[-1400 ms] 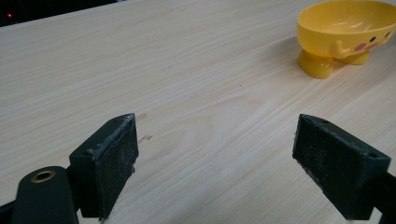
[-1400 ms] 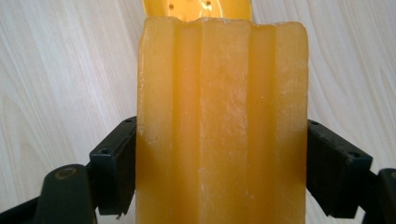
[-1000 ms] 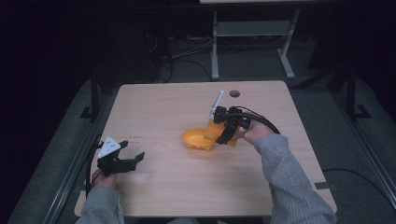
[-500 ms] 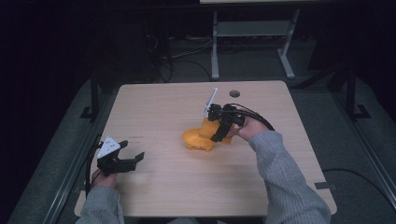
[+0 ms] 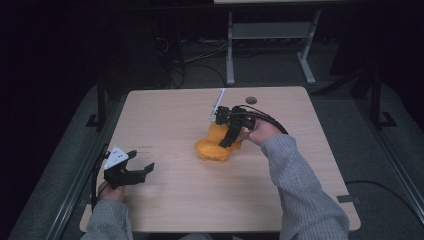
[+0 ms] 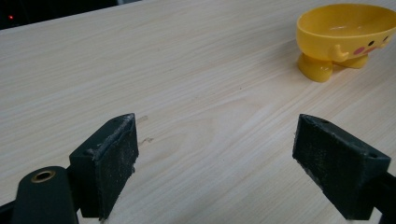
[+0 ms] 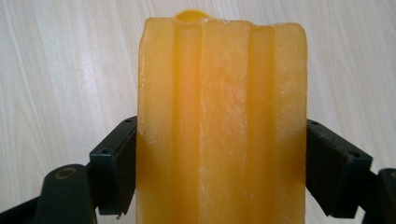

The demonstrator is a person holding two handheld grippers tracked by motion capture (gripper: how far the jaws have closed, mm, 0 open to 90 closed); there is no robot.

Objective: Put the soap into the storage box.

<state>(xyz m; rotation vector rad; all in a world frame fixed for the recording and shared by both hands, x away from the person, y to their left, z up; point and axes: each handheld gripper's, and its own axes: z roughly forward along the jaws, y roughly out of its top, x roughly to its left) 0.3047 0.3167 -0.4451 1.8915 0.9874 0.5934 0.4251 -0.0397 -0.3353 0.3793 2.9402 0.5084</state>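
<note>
A yellow footed bowl (image 5: 210,150) with a cartoon face stands near the middle of the wooden table (image 5: 165,120); the left gripper view shows the bowl (image 6: 348,35) upright at top right. My right gripper (image 5: 228,136) is shut on a ribbed translucent orange block (image 7: 222,116), its jaws pressing both sides. In the high view the orange block (image 5: 218,132) sits just above the bowl's far rim, tilted. My left gripper (image 5: 142,163) rests low over the table's front left, and this left gripper (image 6: 215,168) is open with bare wood between its jaws.
A dark round hole (image 5: 250,100) sits in the table near the far edge. Beyond the table stand a metal frame (image 5: 270,45) and cables on the dark floor. Bare wood stretches between the left gripper and the bowl.
My right gripper has shifted a little to the left with the orange block, closer over the bowl. The left gripper and the bowl have stayed put.
</note>
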